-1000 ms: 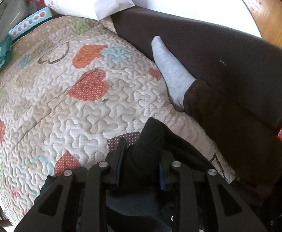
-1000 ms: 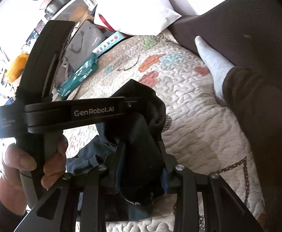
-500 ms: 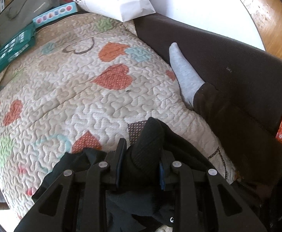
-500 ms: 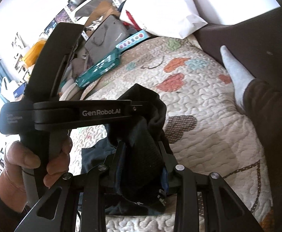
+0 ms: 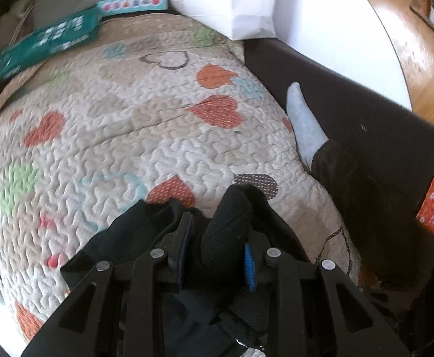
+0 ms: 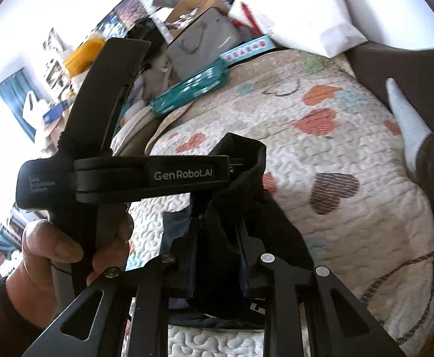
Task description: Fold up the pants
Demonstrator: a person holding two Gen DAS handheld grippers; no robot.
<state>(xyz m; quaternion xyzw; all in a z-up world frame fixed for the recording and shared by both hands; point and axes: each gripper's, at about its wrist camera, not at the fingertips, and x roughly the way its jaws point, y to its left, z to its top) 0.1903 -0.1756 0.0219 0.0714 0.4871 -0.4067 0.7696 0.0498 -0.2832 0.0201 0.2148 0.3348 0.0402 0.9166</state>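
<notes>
The black pants [image 5: 228, 223] are bunched up between my two grippers above a quilted bedspread with heart patches [image 5: 145, 136]. My left gripper [image 5: 219, 238] is shut on a ribbed fold of the pants. My right gripper [image 6: 219, 238] is shut on another fold of the pants [image 6: 240, 178]. In the right wrist view the left gripper's body [image 6: 145, 175], held in a hand [image 6: 53, 247], lies just left of that fold. More black cloth hangs below both grippers onto the quilt.
A person's grey-socked foot [image 5: 303, 125] and brown trouser leg [image 5: 350, 184] rest on the bed's right edge beside a dark brown cushion [image 5: 365, 113]. A white bag [image 5: 231, 3], teal boxes [image 5: 47, 41] and a grey bag [image 6: 199, 41] lie at the far end.
Both grippers have pulled back and up with the pants, so more of the quilt's far end and the boxes show. More black cloth shows under the left gripper.
</notes>
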